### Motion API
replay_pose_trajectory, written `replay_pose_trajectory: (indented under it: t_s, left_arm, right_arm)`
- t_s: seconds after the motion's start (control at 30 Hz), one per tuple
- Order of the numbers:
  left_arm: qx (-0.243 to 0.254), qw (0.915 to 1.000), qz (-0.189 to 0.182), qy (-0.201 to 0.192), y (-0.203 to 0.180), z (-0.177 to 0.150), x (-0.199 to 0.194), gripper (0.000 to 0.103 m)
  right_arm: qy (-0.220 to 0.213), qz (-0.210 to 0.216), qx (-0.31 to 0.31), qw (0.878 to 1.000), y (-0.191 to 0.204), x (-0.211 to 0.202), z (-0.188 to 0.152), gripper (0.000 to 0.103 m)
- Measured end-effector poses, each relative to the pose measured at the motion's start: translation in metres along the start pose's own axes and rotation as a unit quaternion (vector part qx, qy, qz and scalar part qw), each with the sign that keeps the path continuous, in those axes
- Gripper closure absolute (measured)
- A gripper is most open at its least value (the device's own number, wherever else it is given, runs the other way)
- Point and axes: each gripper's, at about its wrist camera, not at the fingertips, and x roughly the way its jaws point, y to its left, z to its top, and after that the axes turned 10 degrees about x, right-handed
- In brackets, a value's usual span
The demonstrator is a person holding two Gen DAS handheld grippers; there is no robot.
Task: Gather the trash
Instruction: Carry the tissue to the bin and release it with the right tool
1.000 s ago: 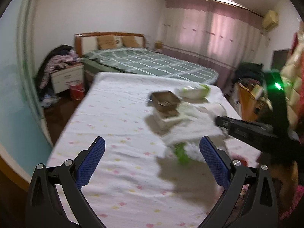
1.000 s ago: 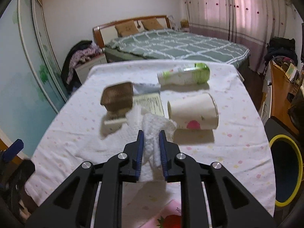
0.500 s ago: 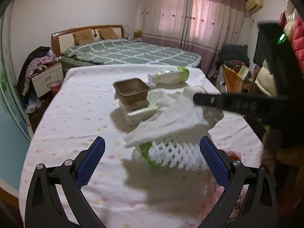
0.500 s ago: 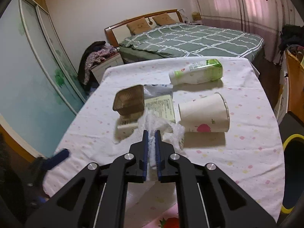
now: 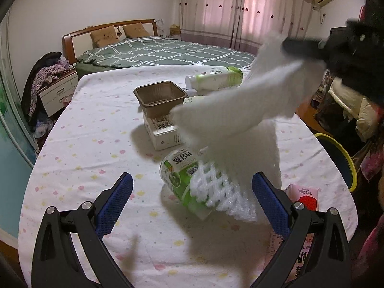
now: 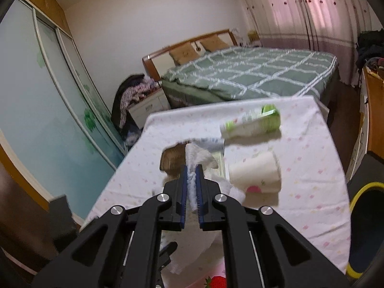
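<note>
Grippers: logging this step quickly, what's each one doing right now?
Left gripper: open, holding nothing.
Right gripper: shut on the white foam sheet.

White foam netting (image 5: pixel 240 110) hangs lifted above the green-labelled cup (image 5: pixel 182 180).

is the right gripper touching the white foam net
Touching. The right wrist view shows the right gripper shut on the white foam net, both pads pressing it.

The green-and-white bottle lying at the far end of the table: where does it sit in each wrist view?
Left wrist: the bottle lies upper centre, just beyond the brown tray.
Right wrist: the bottle lies right of centre, beyond the paper cup.
Shared landmark: the green checked bed behind the table.
</note>
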Motion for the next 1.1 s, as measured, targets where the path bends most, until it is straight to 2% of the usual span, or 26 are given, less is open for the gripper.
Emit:
replay_pose_trajectory:
  t_s: [0.3,0.57,0.7,0.9,1.1]
  left_arm:
    - [0.006,1.0000,0.004,0.005,-0.003,0.001,0.002,0.005]
    - [0.015,0.9998,0.010,0.009,-0.010,0.004,0.005,0.005]
    - [0.019,0.9997,0.015,0.006,-0.012,0.006,0.002,0.005]
    - [0.026,0.9995,0.015,-0.005,-0.018,0.010,-0.004,0.005]
    - [0.042,0.9991,0.007,-0.008,-0.034,0.015,-0.005,0.005]
  right_arm:
    - [-0.077,-0.010,0.026,0.997,-0.023,-0.057,0.025,0.096]
    - [-0.141,-0.056,0.060,0.987,-0.067,-0.106,0.037,0.096]
    - [-0.172,-0.092,0.076,0.978,-0.093,-0.132,0.040,0.096]
    - [-0.184,-0.154,0.100,0.966,-0.138,-0.149,0.036,0.096]
    - [-0.177,-0.206,0.137,0.953,-0.189,-0.151,0.020,0.096]
